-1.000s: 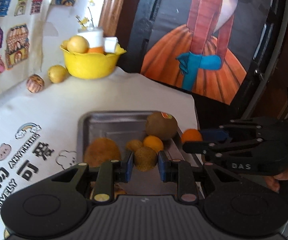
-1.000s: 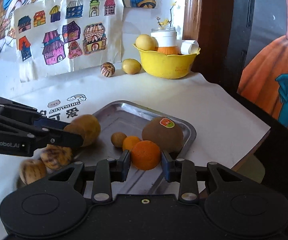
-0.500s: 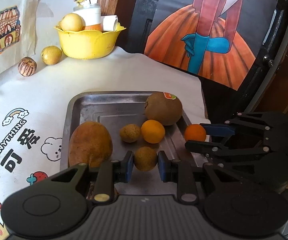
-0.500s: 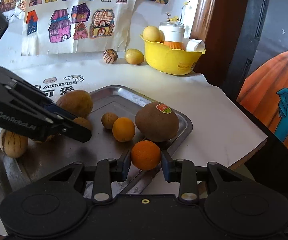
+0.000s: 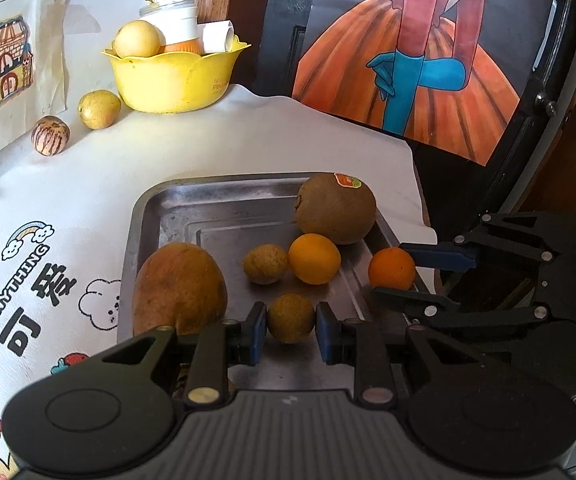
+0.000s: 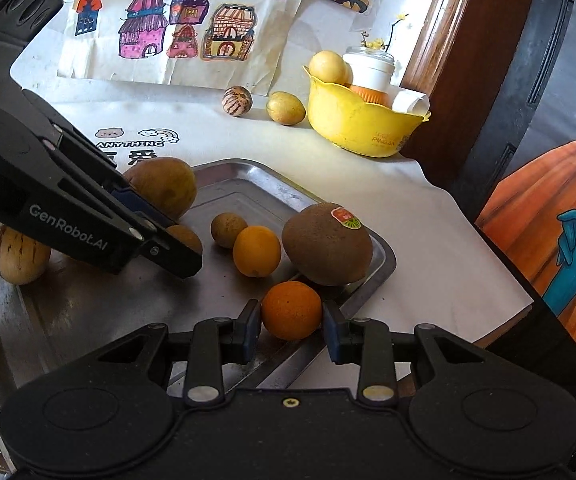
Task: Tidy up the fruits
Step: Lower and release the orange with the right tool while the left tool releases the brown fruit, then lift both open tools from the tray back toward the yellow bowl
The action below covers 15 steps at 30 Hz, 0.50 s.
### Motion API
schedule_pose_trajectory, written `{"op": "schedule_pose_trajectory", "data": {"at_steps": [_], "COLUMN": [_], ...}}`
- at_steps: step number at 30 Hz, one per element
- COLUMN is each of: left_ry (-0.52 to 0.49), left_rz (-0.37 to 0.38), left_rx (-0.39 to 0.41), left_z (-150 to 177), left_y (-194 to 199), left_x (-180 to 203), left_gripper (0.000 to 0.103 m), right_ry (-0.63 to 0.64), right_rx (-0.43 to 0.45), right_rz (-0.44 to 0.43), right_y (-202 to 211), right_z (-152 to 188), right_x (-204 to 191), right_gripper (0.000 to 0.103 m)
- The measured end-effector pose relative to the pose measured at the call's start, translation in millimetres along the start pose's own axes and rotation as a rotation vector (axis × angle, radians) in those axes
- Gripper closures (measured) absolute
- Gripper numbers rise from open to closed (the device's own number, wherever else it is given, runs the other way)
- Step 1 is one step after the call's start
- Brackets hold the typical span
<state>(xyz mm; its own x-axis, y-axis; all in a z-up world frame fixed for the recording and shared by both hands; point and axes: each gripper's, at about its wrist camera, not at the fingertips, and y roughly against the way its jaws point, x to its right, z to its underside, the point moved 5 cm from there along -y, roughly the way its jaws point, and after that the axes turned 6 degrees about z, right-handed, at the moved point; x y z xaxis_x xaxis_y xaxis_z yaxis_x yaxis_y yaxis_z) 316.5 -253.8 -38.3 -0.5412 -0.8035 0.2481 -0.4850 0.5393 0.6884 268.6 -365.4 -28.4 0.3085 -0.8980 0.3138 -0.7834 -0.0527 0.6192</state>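
Observation:
A steel tray (image 5: 224,200) lies on the white cloth and holds several fruits. My left gripper (image 5: 291,330) is shut on a small brown round fruit (image 5: 291,318), low over the tray's near part. My right gripper (image 6: 291,330) is shut on a small orange (image 6: 291,310) at the tray's right rim (image 6: 383,264). In the left wrist view that orange (image 5: 391,268) sits between the right gripper's fingers (image 5: 439,258). In the tray lie a big brown fruit with a sticker (image 5: 335,208), a yellow-orange citrus (image 5: 314,258), a small brown fruit (image 5: 265,263) and a large tan oval fruit (image 5: 179,288).
A yellow bowl (image 5: 172,76) with a pale fruit and a white jar stands at the back by the wall. A yellow fruit (image 5: 99,109) and a striped fruit (image 5: 50,135) lie beside it. Another striped fruit (image 6: 18,254) rests at the tray's left end. The table's edge drops off at the right.
Both grippers have sunk toward the tray with their fruits still held. The left one has come closer over the tray; the right one has rolled a little.

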Motion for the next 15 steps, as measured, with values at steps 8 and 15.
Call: {"op": "schedule_pose_trajectory", "data": {"at_steps": [8,15], "left_ry": [0.000,0.027], "left_rz": [-0.007,0.007], "left_rx": [-0.005,0.017], "left_z": [1.0,-0.7], "left_y": [0.4,15.5], "left_x": [-1.7,1.5], "left_gripper": [0.071,0.059], "right_ry": [0.015,-0.049], "right_rx": [0.005,0.024], "right_rz": [0.010,0.022], "right_y": [4.0,19.9], "right_z": [3.2,6.0], "right_x": [-1.0,5.8], "right_gripper": [0.068,0.057]}}
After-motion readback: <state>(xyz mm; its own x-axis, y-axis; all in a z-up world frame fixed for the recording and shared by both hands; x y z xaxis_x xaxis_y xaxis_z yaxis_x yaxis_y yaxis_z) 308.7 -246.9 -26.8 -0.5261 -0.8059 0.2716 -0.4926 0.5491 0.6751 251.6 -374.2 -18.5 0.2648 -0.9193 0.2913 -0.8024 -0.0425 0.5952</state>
